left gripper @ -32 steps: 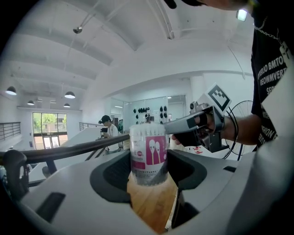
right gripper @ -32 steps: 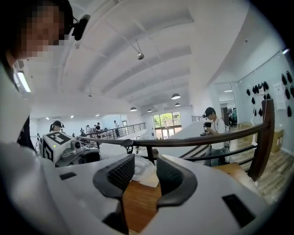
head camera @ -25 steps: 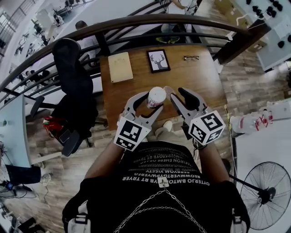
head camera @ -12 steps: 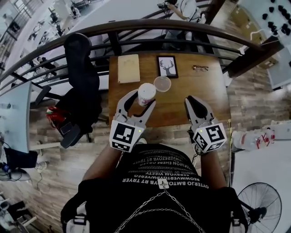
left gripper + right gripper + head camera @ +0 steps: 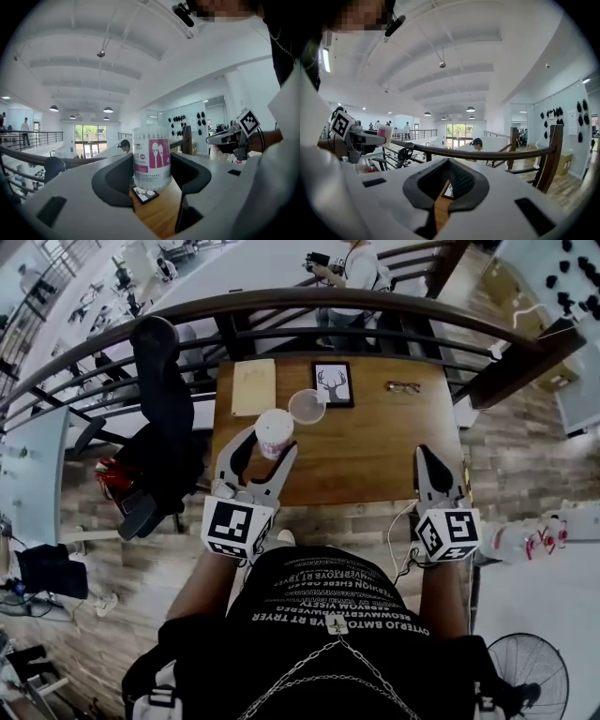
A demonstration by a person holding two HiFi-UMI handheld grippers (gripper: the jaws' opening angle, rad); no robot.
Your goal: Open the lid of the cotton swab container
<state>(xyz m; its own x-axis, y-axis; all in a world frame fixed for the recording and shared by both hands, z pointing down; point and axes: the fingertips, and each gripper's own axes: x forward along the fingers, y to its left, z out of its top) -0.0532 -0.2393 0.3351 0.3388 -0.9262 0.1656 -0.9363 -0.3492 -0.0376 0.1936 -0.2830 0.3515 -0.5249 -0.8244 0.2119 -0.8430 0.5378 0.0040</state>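
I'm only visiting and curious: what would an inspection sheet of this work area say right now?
Surface: wooden table, loose things along its far side.
Job's things: swab container with its lid off; the clear lid lies on the table beside the deer picture.
Clutter: deer picture, notepad, glasses.
Grippers: left tongs closed on the swab container; right tongs shut, nothing between them, at the table's near right edge.
Cables: a pale cable loops below the right tongs.
Surroundings: curved railing, black chair on the left, fan on the floor, a person beyond the railing.
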